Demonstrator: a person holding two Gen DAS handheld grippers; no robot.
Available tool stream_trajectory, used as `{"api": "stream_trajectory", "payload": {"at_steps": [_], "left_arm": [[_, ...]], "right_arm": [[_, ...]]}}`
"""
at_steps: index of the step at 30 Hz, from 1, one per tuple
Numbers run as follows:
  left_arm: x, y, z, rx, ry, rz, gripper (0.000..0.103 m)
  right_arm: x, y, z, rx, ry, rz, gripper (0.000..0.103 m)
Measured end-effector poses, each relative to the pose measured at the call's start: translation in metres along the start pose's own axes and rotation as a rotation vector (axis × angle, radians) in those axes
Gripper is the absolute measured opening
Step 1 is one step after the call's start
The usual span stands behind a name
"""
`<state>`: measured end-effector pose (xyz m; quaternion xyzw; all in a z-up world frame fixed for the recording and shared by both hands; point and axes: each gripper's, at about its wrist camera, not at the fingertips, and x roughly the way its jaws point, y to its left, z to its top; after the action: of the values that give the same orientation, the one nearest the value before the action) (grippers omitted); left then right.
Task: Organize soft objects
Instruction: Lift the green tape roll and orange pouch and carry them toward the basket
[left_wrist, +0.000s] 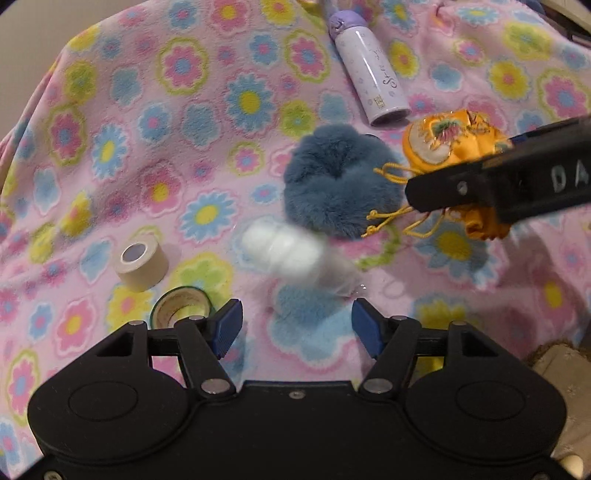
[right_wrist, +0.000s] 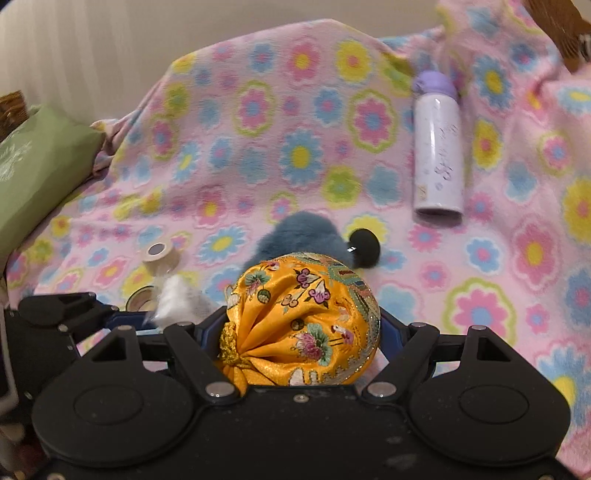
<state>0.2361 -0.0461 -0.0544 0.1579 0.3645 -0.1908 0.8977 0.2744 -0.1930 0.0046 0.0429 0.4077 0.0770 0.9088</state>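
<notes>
Clenched in the right claw (right_wrist: 301, 332), an orange embroidered satin drawstring pouch (right_wrist: 303, 317) hangs just beside the fluffy blue fur scrunchie (left_wrist: 341, 182), probably for grouping. Released, the left claw (left_wrist: 297, 325) has a blurred white cotton pack (left_wrist: 282, 249) ahead, near the scrunchie.

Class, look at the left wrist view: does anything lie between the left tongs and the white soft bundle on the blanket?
Nothing visible does. The left tongs are open, and only bare flowered blanket lies between their tips and the blurred white bundle. The blue furry scrunchie sits beyond it.
</notes>
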Motion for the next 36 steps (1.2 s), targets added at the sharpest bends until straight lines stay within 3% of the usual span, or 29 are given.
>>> {"api": "stream_trajectory", "payload": {"at_steps": [4,9,11,15,19,25,31,34,36], "left_arm": [[-0.011,0.012,-0.006,-0.001,0.008,0.012,0.063],[-0.041,0.028,-0.015,-0.005,-0.036,-0.106,0.064],[-0.050,0.036,-0.010,-0.054,-0.074,-0.129,0.068],[-0.042,0.050,0.007,-0.158,-0.087,0.010,0.071],[-0.010,0.065,0.018,-0.258,-0.007,0.137,0.070],[0.027,0.074,0.013,-0.329,0.073,0.144,0.070],[0.035,0.069,0.003,-0.334,0.096,0.154,0.069],[0.033,0.069,0.001,-0.343,0.072,0.164,0.052],[0.031,0.074,0.001,-0.363,0.062,0.144,0.047]], "right_arm": [[0.002,0.003,0.000,0.000,0.007,0.008,0.079],[0.001,-0.004,0.000,0.027,0.015,0.004,0.079],[0.001,-0.007,0.000,0.037,0.015,-0.001,0.079],[0.000,-0.008,0.001,0.051,0.015,-0.002,0.079],[-0.004,-0.005,-0.001,0.034,0.010,-0.002,0.079],[-0.004,-0.005,-0.004,0.026,0.020,0.002,0.080],[0.000,-0.007,-0.006,0.035,0.028,0.001,0.080],[0.001,-0.007,-0.006,0.034,0.029,-0.001,0.079],[0.001,-0.007,-0.006,0.035,0.030,-0.001,0.080]]}}
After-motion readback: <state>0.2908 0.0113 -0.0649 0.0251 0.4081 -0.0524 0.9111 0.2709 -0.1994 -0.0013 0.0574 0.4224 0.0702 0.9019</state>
